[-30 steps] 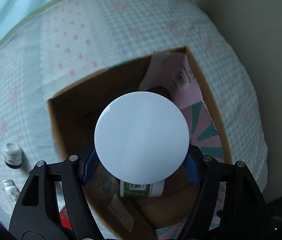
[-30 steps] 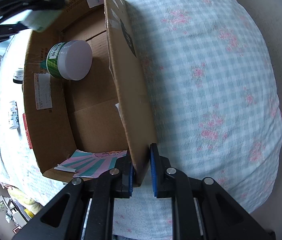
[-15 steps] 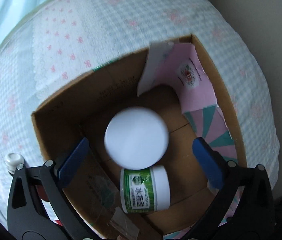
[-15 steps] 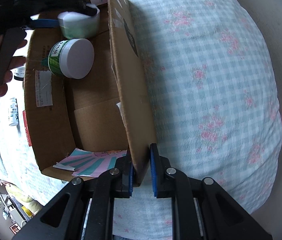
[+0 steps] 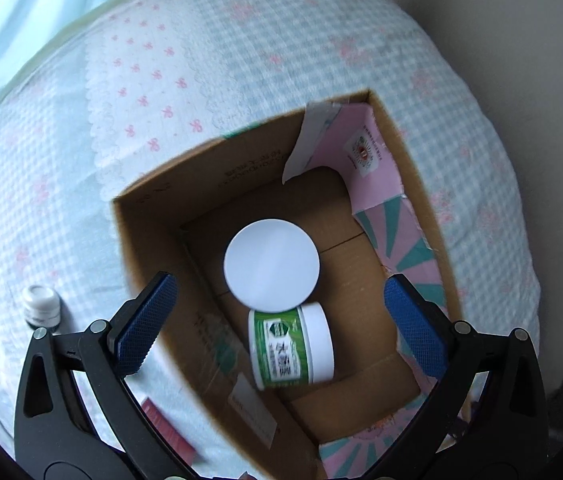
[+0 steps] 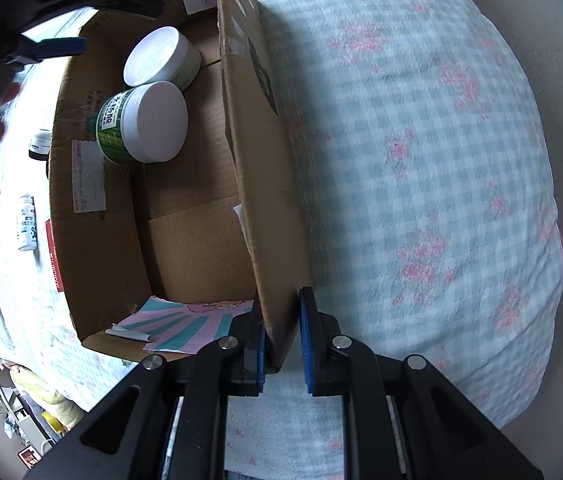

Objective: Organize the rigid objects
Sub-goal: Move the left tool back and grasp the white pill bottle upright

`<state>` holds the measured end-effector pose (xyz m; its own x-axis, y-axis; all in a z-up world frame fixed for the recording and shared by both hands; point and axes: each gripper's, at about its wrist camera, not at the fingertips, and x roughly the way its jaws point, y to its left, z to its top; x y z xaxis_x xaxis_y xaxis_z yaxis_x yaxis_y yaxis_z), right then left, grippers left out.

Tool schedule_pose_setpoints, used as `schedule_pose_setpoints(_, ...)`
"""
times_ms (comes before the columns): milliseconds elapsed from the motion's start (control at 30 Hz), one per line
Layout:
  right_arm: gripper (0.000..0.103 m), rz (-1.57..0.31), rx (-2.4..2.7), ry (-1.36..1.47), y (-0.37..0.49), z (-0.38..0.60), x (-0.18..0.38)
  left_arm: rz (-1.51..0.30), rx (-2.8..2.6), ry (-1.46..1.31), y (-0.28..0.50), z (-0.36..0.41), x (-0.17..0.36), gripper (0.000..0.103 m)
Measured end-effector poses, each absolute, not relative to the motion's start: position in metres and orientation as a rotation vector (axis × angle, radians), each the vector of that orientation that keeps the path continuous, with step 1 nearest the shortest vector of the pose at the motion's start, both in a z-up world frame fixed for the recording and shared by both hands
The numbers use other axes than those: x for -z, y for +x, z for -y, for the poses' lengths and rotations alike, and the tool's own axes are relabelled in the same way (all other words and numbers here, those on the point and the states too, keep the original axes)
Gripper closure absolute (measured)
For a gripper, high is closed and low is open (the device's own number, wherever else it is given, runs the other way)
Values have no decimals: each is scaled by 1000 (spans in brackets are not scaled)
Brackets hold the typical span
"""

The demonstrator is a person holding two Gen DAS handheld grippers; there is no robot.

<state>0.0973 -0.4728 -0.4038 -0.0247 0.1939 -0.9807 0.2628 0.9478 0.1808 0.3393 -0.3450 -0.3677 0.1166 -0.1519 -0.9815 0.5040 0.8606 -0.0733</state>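
Observation:
An open cardboard box [image 5: 153,248] [image 6: 257,168] stands on a checked bedspread. Inside it a white-lidded jar [image 5: 271,266] [image 6: 159,60] stands upright, and a green-labelled jar [image 5: 291,346] [image 6: 141,128] lies on its side against it. My left gripper [image 5: 277,326] is open and empty above the box, its blue pads [image 5: 145,324] wide apart. My right gripper [image 6: 283,344] is shut on the box's side wall at its near corner.
A small dark-banded white jar [image 5: 41,306] [image 6: 39,144] and a white bottle [image 6: 26,222] lie on the bedspread beside the box. A pink and teal paper [image 5: 385,208] [image 6: 185,324] lines one end of the box. A pale wall [image 5: 521,60] is at the right.
My left gripper opened and let go of the white-lidded jar, which dropped into the box and now stands beside the green-labelled jar. The left gripper has risen. The right gripper has not moved.

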Motion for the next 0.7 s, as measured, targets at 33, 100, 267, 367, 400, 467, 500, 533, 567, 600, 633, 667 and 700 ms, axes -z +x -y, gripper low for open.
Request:
schedule_pose_setpoints(33, 90, -1605, 57, 359, 97, 473, 404, -1369, 490, 305, 337, 342, 361, 0)
schedule_pose_setpoints(100, 90, -1606, 55, 357, 98, 473, 404, -1354, 486, 290, 333, 334, 343, 0)
schedule_pose_setpoints(267, 90, -1603, 49, 353, 98, 472, 403, -1315, 475, 230, 316, 306, 292, 0)
schedule_pose_setpoints(367, 90, -1603, 46, 341, 98, 471, 402, -1273, 450, 204, 301, 282, 259, 0)
schedule_pose_setpoints(400, 90, -1603, 46, 340, 98, 472, 402, -1258, 438, 195, 297, 273, 249, 0)
schedule_pose_setpoints(467, 90, -1603, 43, 334, 98, 470, 402, -1220, 408, 171, 288, 251, 229, 0)
schedule_pose_setpoints(500, 90, -1603, 42, 331, 98, 469, 402, -1203, 392, 158, 284, 239, 220, 0)
schedule_pose_setpoints(533, 90, -1602, 40, 327, 98, 468, 402, -1190, 376, 146, 281, 227, 213, 0)
schedule_pose_setpoints(567, 90, -1601, 38, 325, 98, 467, 402, -1178, 357, 129, 279, 213, 206, 0)
schedule_pose_setpoints(600, 90, -1600, 37, 323, 98, 466, 403, -1169, 339, 116, 276, 200, 202, 0)
schedule_pose_setpoints(633, 90, -1599, 36, 320, 98, 465, 403, -1163, 322, 105, 274, 187, 199, 0)
schedule_pose_setpoints(667, 90, -1599, 36, 319, 97, 464, 403, -1158, 305, 93, 272, 172, 197, 0)
schedule_pose_setpoints(700, 90, -1599, 37, 317, 98, 463, 403, -1158, 284, 84, 271, 156, 197, 0)
